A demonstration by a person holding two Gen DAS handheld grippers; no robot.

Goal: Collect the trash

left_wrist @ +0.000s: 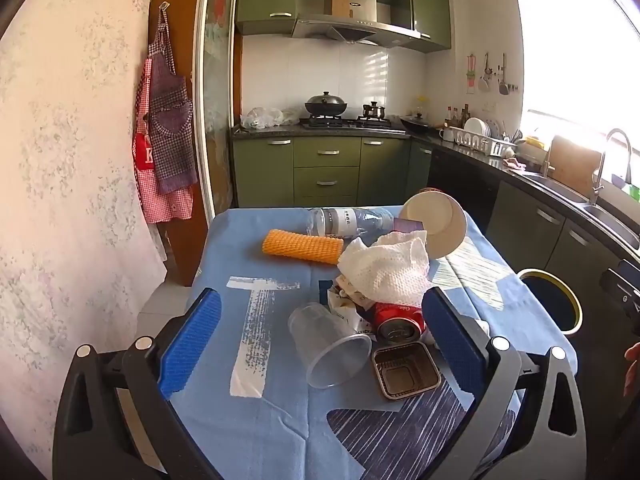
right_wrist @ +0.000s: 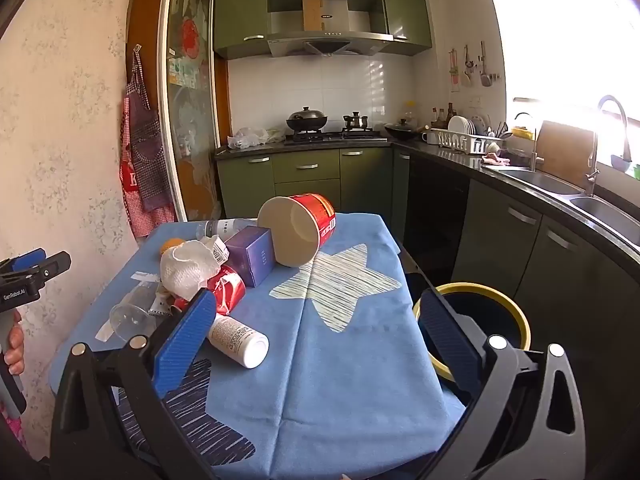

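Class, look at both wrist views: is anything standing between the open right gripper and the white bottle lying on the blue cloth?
Nothing visible does. The white bottle lies on its side just beyond the right gripper, beside its left finger, with only bare blue cloth around its cap end. The crushed red can lies behind it, not in the way.

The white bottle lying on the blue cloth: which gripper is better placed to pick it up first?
Right, probably. The white bottle lies just ahead of the right gripper, beside its left finger. From the left gripper, also open, it is hidden; the clear cup and red can lie nearer.
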